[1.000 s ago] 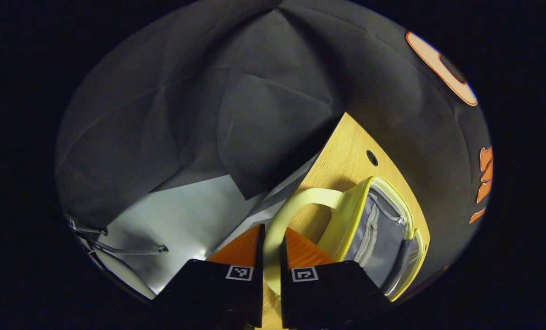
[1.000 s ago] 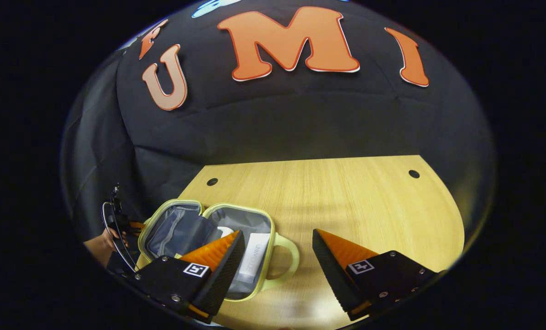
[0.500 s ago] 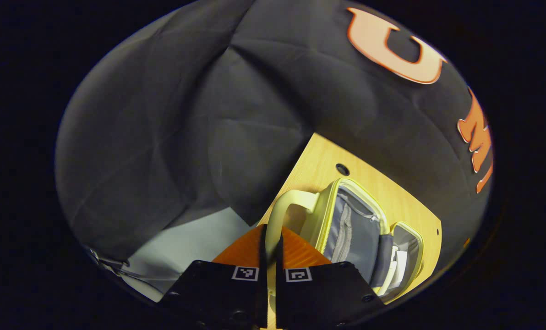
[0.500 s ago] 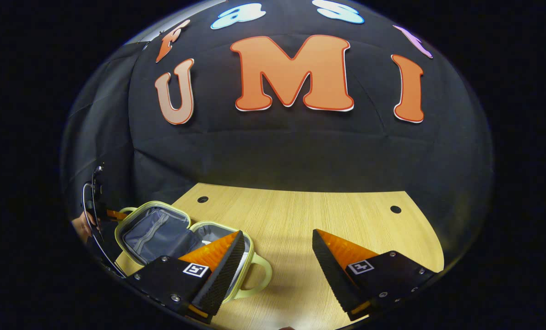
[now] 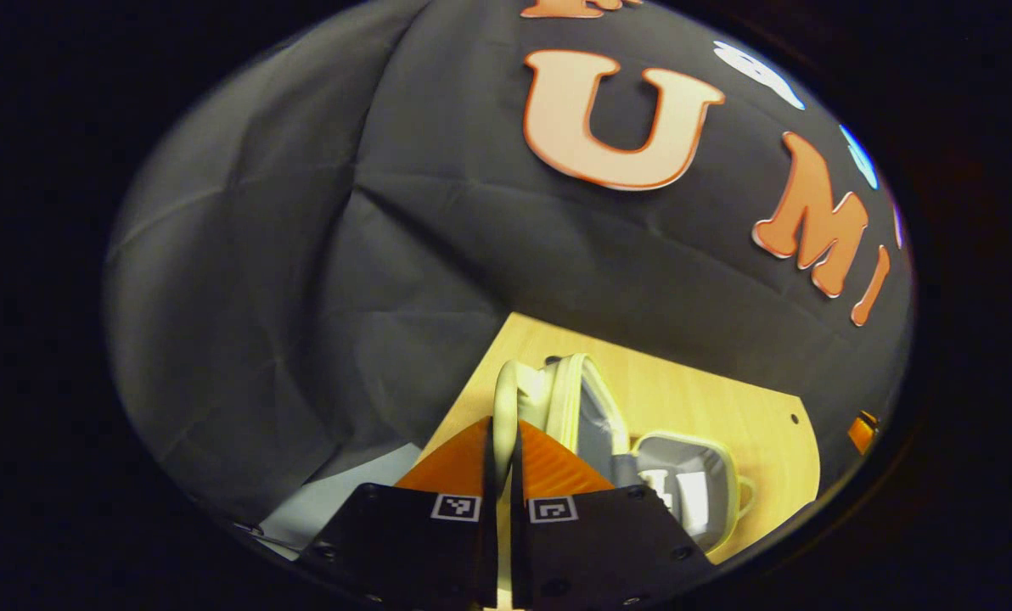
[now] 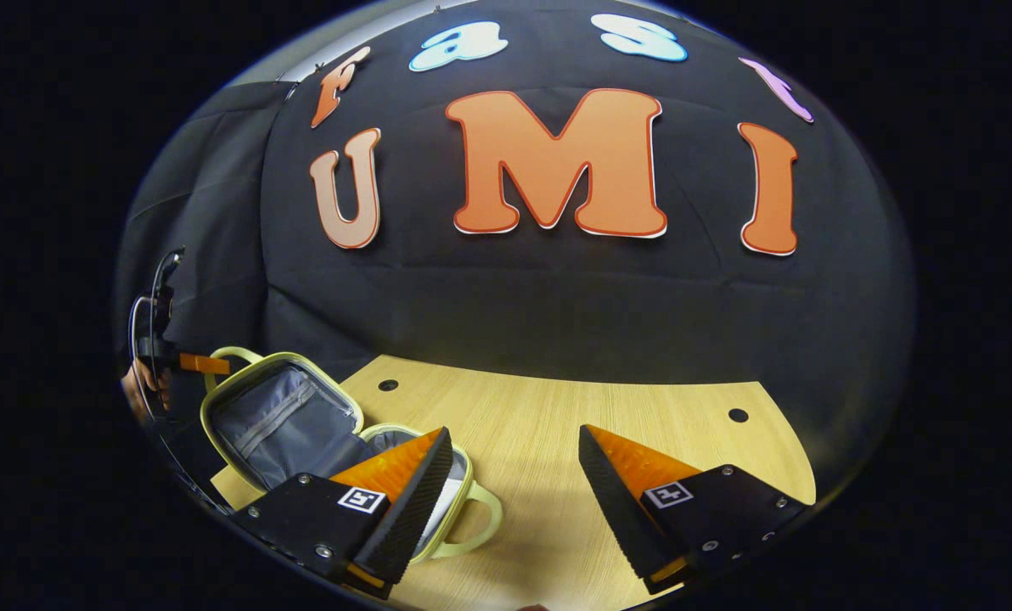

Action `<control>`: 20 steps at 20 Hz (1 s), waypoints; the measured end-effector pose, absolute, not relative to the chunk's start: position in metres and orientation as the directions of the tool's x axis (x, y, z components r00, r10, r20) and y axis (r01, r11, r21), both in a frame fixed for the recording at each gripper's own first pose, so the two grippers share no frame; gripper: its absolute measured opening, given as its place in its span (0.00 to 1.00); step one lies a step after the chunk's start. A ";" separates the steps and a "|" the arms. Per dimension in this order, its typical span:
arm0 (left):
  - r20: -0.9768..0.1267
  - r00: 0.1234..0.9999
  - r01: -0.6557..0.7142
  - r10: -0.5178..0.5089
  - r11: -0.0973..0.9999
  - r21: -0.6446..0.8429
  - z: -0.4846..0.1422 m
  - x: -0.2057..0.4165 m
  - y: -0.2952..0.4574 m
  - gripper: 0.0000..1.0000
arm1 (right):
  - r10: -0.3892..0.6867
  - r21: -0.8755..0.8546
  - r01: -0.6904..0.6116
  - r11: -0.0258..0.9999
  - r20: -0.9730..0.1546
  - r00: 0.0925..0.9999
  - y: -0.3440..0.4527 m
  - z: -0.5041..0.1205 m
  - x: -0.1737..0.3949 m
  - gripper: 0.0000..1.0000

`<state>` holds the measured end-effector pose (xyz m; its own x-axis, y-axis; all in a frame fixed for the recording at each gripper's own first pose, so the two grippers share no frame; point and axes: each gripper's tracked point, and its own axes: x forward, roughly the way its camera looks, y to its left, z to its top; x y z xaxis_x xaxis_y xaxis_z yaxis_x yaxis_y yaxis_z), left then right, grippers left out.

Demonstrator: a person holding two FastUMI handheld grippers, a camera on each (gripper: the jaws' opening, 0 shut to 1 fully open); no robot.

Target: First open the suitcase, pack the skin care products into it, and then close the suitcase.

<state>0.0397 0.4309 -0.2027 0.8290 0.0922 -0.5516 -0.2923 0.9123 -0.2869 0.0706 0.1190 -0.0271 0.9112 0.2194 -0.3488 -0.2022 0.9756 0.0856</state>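
Left tool (image 5: 503, 458): fingers clamped together on the lid handle (image 5: 506, 399) of the suitcase (image 6: 302, 433).
Right tool (image 6: 514, 475): fingers wide apart, holding nothing; hovers above the bench (image 6: 574, 424), just right of the suitcase.
Change: a second ago the lid (image 6: 281, 416) lay flat beside the base; now it stands lifted, near upright, swinging on its hinge. Judgement: closing step under way.
Suitcase: near the bench's left edge, base (image 5: 684, 492) flat, second handle (image 6: 476, 526) pointing toward the right tool.
Skin care products (image 5: 684, 492): pale items inside the base; packing looks done.
Edges: lid's handle side overhangs the left bench edge.
Open room: bare bench to the right of the suitcase, free for the lid's arc.
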 end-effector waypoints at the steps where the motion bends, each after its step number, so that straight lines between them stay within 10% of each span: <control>1: -0.534 0.843 -0.266 0.068 0.915 -0.304 -0.189 0.044 0.416 0.06 | 0.222 0.085 -0.205 0.975 -0.344 0.912 0.115 -0.025 0.069 0.95; 20: -0.454 0.875 0.056 -0.169 0.966 -0.251 -0.119 0.064 0.170 0.06 | 0.169 0.102 -0.146 0.984 -0.275 0.947 0.026 -0.013 0.057 0.95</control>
